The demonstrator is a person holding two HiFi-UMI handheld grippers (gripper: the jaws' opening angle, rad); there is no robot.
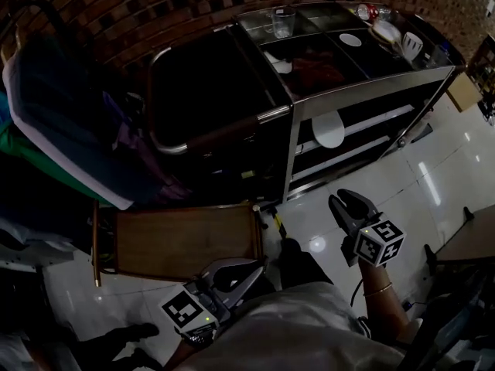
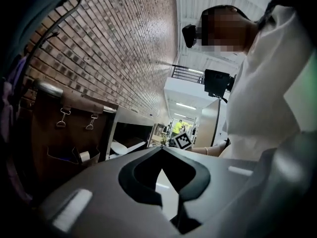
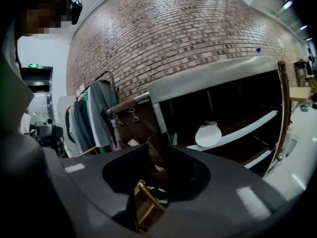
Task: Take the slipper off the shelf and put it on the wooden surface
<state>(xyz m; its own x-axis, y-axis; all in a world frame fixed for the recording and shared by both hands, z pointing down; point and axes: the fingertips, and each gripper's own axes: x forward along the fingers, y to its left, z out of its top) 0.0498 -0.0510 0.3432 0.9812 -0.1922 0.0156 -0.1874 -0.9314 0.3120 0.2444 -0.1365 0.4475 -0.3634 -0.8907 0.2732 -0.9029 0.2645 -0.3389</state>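
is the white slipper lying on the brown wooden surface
No, the white slipper lies on the metal rack's shelf, away from the wooden surface.

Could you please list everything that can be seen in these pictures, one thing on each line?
slipper: one, white, on a middle shelf of the shelf unit
shelf unit: one, dark metal, against the brick wall
wooden surface: one, brown, low on the floor, left of the unit
bag: one, brown, hung in a metal frame beside the unit
clothes: several, white, blue and green, on a rack at far left
cup: one, clear, on top of the unit
plate: one, white, on top of the unit
floor: white, glossy tiles
left gripper: grey, jaws together, empty, above the wooden surface's near corner
right gripper: grey, jaws slightly apart, empty, in front of the unit
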